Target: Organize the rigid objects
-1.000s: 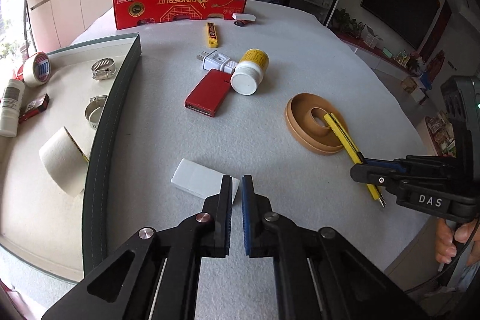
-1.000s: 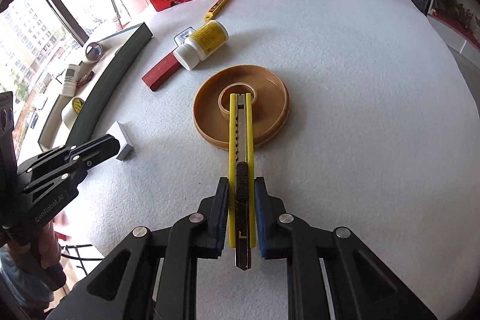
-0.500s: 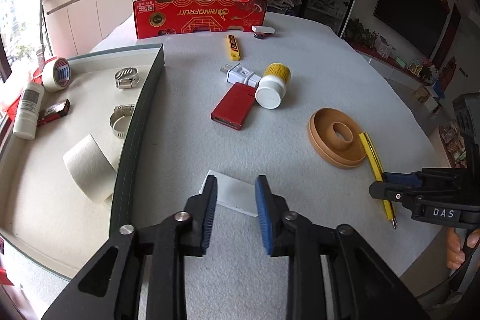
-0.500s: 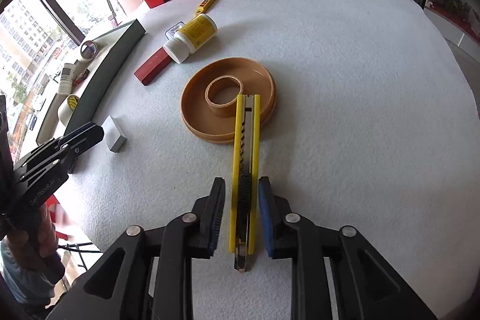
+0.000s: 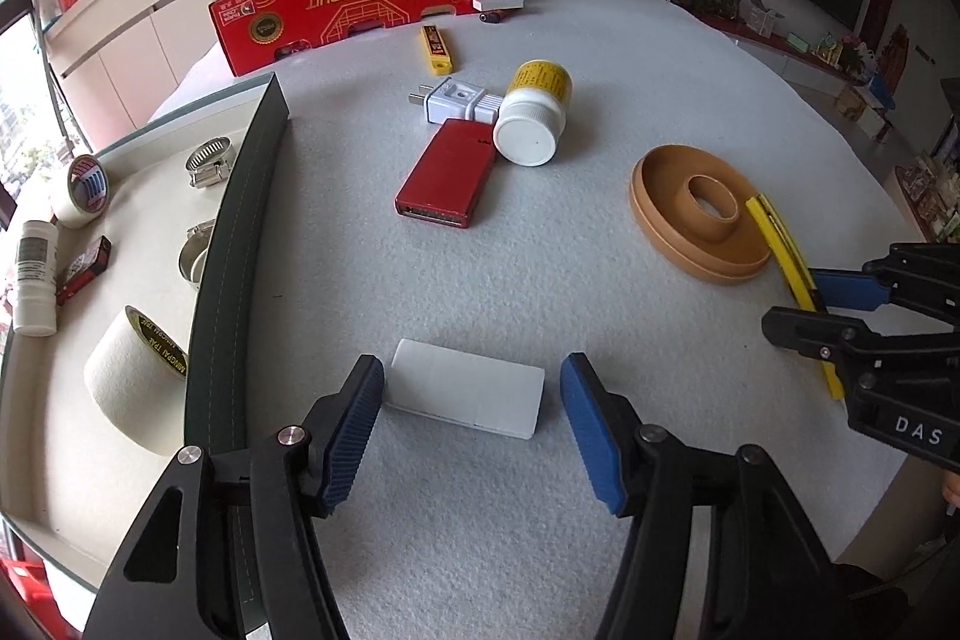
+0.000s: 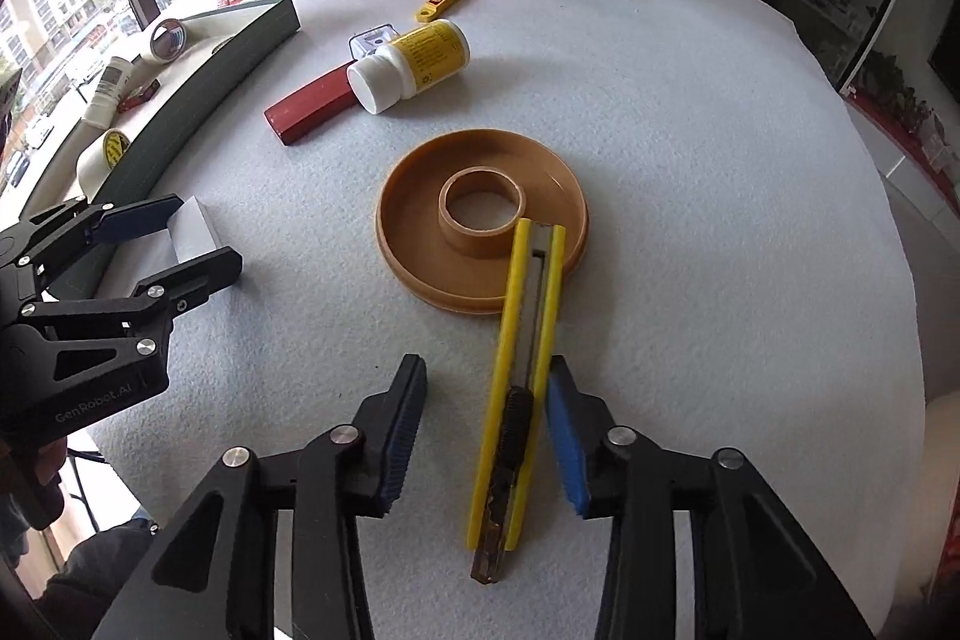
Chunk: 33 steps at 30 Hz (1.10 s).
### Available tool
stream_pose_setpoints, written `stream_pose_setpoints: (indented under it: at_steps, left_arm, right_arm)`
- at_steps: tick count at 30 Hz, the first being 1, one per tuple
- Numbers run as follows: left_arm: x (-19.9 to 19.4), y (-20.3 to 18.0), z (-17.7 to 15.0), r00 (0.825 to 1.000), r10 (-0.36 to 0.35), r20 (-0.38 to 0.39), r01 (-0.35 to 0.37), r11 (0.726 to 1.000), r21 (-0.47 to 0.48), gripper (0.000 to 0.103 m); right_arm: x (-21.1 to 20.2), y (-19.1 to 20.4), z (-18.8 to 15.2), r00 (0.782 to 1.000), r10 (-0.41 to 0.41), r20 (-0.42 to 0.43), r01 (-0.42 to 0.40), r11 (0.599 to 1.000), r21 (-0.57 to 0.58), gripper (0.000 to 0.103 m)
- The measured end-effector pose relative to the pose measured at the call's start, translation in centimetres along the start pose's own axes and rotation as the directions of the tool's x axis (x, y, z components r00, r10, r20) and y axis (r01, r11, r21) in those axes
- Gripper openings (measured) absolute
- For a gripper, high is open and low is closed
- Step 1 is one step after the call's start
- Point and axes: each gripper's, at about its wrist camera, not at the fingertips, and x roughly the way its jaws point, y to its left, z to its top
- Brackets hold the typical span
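My left gripper (image 5: 471, 403) is open, its jaws on either side of a flat white block (image 5: 465, 396) lying on the grey table. It also shows in the right wrist view (image 6: 174, 244), around the white block (image 6: 195, 232). My right gripper (image 6: 486, 412) is open; a yellow utility knife (image 6: 519, 376) lies between its jaws, close to the right one, its tip resting on the rim of a brown round dish (image 6: 483, 235). The left wrist view shows the right gripper (image 5: 822, 304), the knife (image 5: 780, 244) and the dish (image 5: 699, 214).
A red flat case (image 5: 447, 175), a white-capped yellow bottle (image 5: 534, 115), a white plug adapter (image 5: 456, 100) and a small yellow cutter (image 5: 436, 47) lie mid-table. A red cardboard box (image 5: 360, 1) stands at the back. A dark-edged tray (image 5: 234, 232) at left holds tape rolls and clamps.
Both grippers have opened. The right one let go of the yellow knife, which now lies on the table and the dish rim. The left jaws spread around the white block.
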Motion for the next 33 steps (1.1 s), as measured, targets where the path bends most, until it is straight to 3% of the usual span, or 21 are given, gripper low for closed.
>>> stream_pose_setpoints:
  at_steps: [1,3,12,19,26,33]
  left_arm:
    - [-0.1,-0.3,-0.1,1.000,0.009,-0.004,-0.009,1.000,0.013,0.055]
    - [-0.3,-0.7,-0.4,1.000,0.023,0.002,-0.023,1.000,0.020,0.055]
    - [-4.0,-0.5,-0.2,0.996,-0.010,0.089,0.018,0.996,-0.093,0.055]
    - [-7.5,1.6,0.3,0.985,0.058,0.162,-0.024,0.978,-0.206,0.055]
    - [-9.5,6.2,-0.1,0.966,0.195,0.168,-0.132,0.936,-0.327,0.055]
    - [-10.7,12.0,-1.3,0.940,0.312,0.137,-0.222,0.865,-0.450,0.055]
  right_arm:
    - [0.0,0.1,0.1,1.000,0.001,-0.001,-0.001,1.000,0.003,0.017]
    - [-0.1,-0.1,0.0,1.000,0.012,0.000,-0.012,1.000,0.020,0.017]
    - [-1.9,-1.5,-0.5,0.990,0.141,0.027,-0.143,0.982,0.126,0.017]
    - [-3.2,0.1,0.9,0.982,0.180,0.059,-0.186,0.976,0.116,0.017]
    - [-4.9,4.1,4.5,0.968,0.219,0.126,-0.227,0.973,0.049,0.017]
    - [-5.3,9.4,8.6,0.939,0.315,0.138,-0.313,0.949,-0.032,0.017]
